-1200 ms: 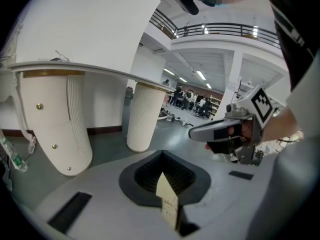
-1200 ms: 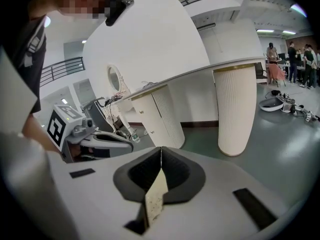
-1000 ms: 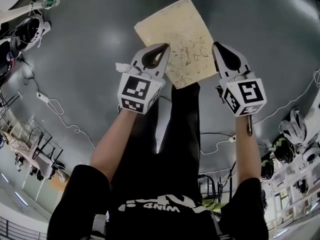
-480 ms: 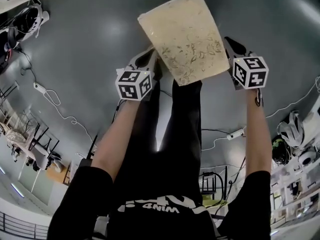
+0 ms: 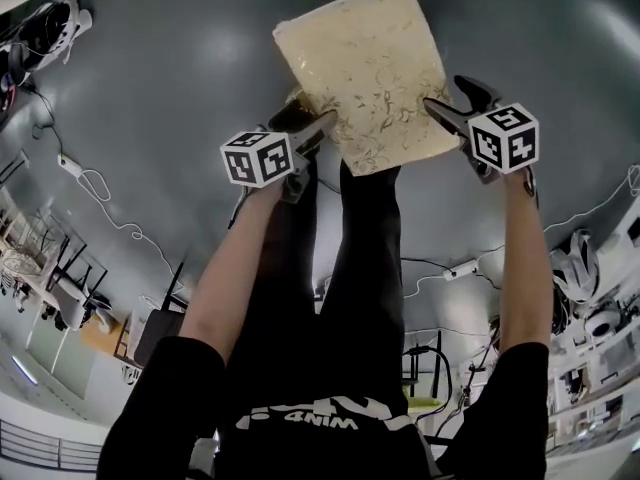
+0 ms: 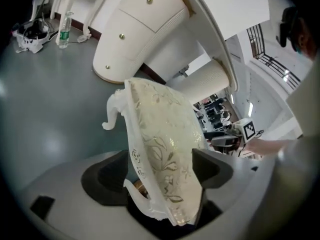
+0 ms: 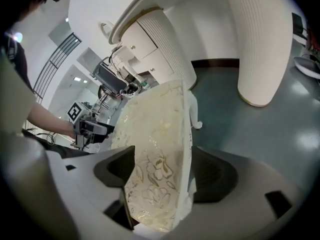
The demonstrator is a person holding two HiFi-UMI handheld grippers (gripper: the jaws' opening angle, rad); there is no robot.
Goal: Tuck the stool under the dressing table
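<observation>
Opening on the left hand-held gripper (image 6: 160, 170), with jaws wide astride the padded seat edge of the stool (image 6: 159, 129), no squeeze showing. Same over on the right hand-held gripper (image 7: 159, 176): opening too, astride the opposite edge of that cream, leaf-patterned cushion. From the head view, flanking the stool's near end, one at each side, just ahead of the black trousers (image 5: 340, 268). Standing on the grey floor (image 5: 170, 98), with curled white legs under the seat. Beyond the stool and apart from it, the cream dressing table (image 6: 135, 31), with gold-knobbed drawers and fluted pedestals either side of a gap.
</observation>
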